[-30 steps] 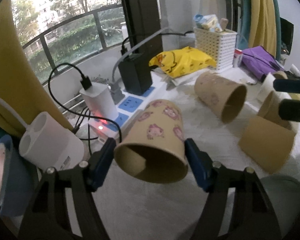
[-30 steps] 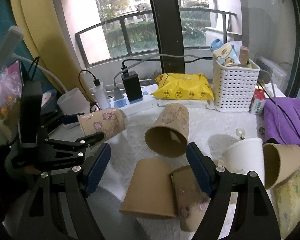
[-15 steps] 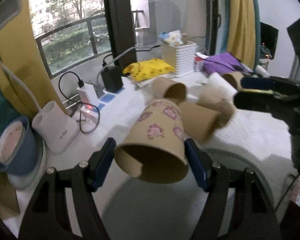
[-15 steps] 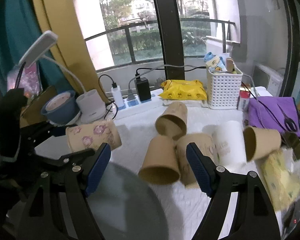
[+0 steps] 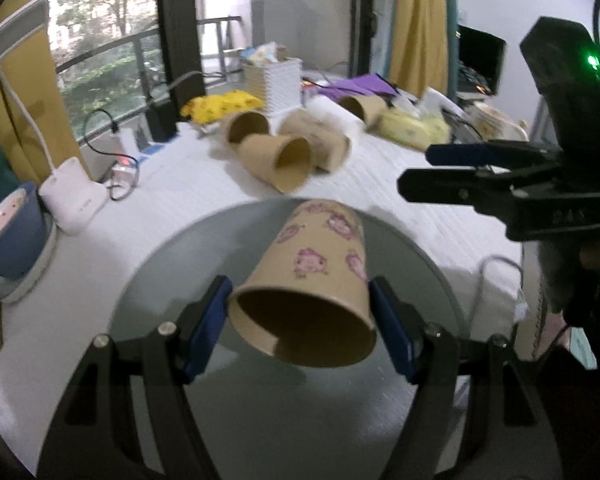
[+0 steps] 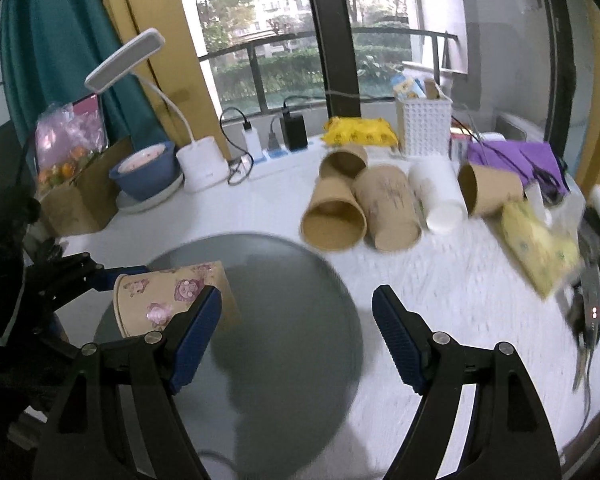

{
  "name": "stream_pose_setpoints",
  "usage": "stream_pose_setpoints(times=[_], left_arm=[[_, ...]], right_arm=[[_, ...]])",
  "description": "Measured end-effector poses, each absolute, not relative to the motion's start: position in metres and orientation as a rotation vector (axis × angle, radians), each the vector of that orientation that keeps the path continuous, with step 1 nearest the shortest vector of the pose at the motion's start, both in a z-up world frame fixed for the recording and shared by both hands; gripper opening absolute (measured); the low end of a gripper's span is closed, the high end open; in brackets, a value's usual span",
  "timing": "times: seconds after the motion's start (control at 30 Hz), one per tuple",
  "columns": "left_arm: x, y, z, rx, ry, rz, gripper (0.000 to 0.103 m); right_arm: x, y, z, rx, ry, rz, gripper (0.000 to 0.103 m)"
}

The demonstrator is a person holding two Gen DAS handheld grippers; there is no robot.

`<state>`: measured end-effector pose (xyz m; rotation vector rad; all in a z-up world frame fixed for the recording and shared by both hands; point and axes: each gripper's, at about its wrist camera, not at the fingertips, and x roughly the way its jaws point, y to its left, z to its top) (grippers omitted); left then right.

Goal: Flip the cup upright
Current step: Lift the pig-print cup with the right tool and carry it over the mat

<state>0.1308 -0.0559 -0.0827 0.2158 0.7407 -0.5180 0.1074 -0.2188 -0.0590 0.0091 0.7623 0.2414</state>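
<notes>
My left gripper (image 5: 300, 326) is shut on a brown paper cup with pink pig prints (image 5: 316, 276), held on its side with the open mouth toward the camera, above a round grey tray (image 5: 284, 412). The same cup shows in the right wrist view (image 6: 168, 300), held by the left gripper (image 6: 112, 280) over the tray (image 6: 284, 320). My right gripper (image 6: 296, 320) is open and empty above the tray; it also shows at the right of the left wrist view (image 5: 452, 168).
Several paper cups (image 6: 360, 208) lie on their sides on the white cloth (image 6: 440, 280) behind the tray. A white basket (image 6: 422, 128), yellow packet (image 6: 358, 132), power strip (image 6: 276, 152), desk lamp (image 6: 202, 164) and blue bowl (image 6: 146, 170) line the back.
Both grippers have pulled back from the pile of cups. The left gripper has carried the pig-print cup over the grey tray. The right gripper stays open.
</notes>
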Motion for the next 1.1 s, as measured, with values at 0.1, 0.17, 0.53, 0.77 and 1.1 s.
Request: stream_pose_setpoints(times=[0.1,0.17,0.53,0.77,1.1], left_arm=[[0.124,-0.062,-0.091,0.238,0.753,-0.547,0.072],[0.123,-0.064,-0.097,0.242,0.756,-0.559,0.072],[0.134,-0.059,-0.106,0.192,0.796,-0.559,0.075],[0.131,-0.058,-0.107,0.178,0.819,-0.547,0.079],[0.117,-0.048,-0.084,0.088,0.78,-0.537,0.092]], right_arm=[[0.095,-0.222,-0.068,0.023,0.776,0.232,0.081],[0.092,-0.222,-0.073,0.021,0.785,0.231,0.081],[0.094,-0.218,-0.087,0.008,0.812,0.253,0.081],[0.095,-0.217,-0.086,-0.006,0.815,0.271,0.081],[0.102,-0.209,-0.075,-0.145,0.843,0.395,0.081]])
